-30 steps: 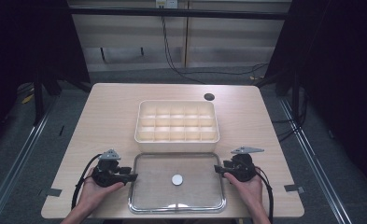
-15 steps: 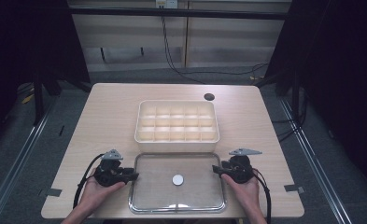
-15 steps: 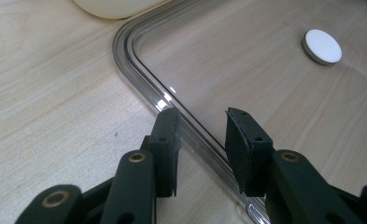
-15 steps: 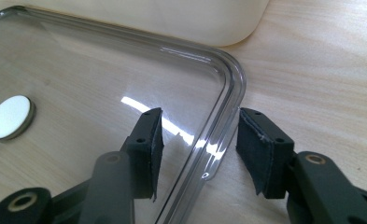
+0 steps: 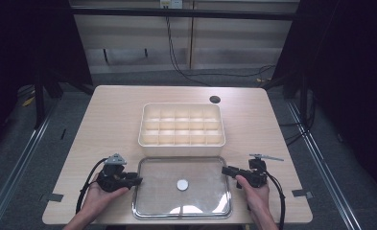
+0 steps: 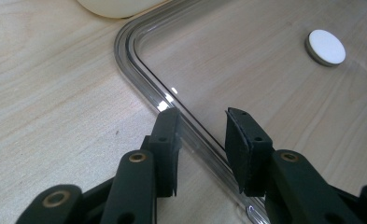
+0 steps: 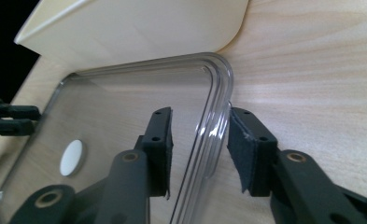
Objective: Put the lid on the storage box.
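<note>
at the near edge of the table [image 5: 104, 120], two hands come in from the bottom, one gripper each. left gripper [image 5: 137, 180] sits at the left rim of the clear lid [image 5: 152, 211]; right gripper [image 5: 226, 170] at the lid's right rim. lid lies flat on the wood, near-centre, just in front of the cream divided box [image 5: 182, 124], its far edge close to or touching the box wall, can't tell which.

left gripper view: left gripper [image 6: 202, 135] straddles the lid [image 6: 246, 60] rim, one jaw outside on the wood, one inside over the clear panel. jaws have just been closing, rim between them. a gap is visible on both sides, pads not pressing, so not gripped.

right gripper view: right gripper [image 7: 200, 137] same setup on the opposite rim of the lid [image 7: 125, 112]. jaws have just been closing. the outer pad is close to the rim, contact unclear; the inner pad is clearly off it. no firm hold.

mid lid: small white round knob [image 5: 182, 184], well apart from both grippers.

beyond: box has empty compartments in rows. further back, a dark round grommet [image 5: 215, 99] in the tabletop near the far edge.
</note>
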Tool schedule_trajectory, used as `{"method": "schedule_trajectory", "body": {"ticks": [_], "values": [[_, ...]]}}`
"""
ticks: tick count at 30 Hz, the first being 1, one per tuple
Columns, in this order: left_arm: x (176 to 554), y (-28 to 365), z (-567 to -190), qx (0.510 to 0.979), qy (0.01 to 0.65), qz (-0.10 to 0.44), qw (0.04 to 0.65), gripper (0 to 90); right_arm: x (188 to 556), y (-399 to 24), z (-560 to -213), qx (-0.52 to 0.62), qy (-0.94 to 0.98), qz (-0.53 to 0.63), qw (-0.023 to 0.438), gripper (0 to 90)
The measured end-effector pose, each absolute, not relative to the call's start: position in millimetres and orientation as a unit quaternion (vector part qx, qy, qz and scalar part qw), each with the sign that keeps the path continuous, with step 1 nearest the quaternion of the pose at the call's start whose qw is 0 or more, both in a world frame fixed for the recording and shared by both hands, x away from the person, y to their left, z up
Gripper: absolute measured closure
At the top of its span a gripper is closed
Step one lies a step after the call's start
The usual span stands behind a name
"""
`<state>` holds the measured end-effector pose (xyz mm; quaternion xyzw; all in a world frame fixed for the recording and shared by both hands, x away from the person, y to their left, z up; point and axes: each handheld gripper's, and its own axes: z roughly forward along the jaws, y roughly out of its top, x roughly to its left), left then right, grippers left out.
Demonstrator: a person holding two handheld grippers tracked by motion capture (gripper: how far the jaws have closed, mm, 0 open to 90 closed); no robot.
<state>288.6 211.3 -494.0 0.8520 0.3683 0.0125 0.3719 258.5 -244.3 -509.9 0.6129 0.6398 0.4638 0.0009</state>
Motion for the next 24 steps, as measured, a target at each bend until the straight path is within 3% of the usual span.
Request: {"method": "schedule_trajectory", "body": {"ticks": [4, 5, 9, 11, 14, 18, 24], "values": [[288.3, 212.1, -494.2, 0.851, 0.370, 0.011, 0.374, 64.8, 257.0, -248.1, -508.9, 0.617, 0.623, 0.481, -0.013, 64.1], [288.4, 212.0, -494.8, 0.850, 0.368, 0.008, 0.377, 64.8, 256.0, -249.1, -508.7, 0.607, 0.615, 0.502, -0.034, 68.9], [288.6, 211.9, -494.9, 0.848, 0.371, 0.008, 0.378, 64.9, 254.3, -242.0, -502.9, 0.598, 0.618, 0.510, -0.022, 66.6], [289.0, 212.4, -495.0, 0.849, 0.370, 0.007, 0.378, 65.1, 254.6, -243.0, -502.9, 0.597, 0.616, 0.513, -0.027, 66.7], [289.1, 212.1, -495.3, 0.848, 0.370, 0.008, 0.380, 65.0, 254.9, -242.0, -504.0, 0.587, 0.629, 0.508, -0.040, 59.7], [289.8, 212.7, -495.8, 0.847, 0.370, 0.006, 0.383, 65.0, 256.5, -241.4, -504.3, 0.577, 0.628, 0.519, -0.050, 59.6], [291.2, 213.5, -495.8, 0.844, 0.375, 0.004, 0.383, 65.0, 258.2, -243.2, -504.4, 0.571, 0.627, 0.526, -0.065, 69.0]]}}
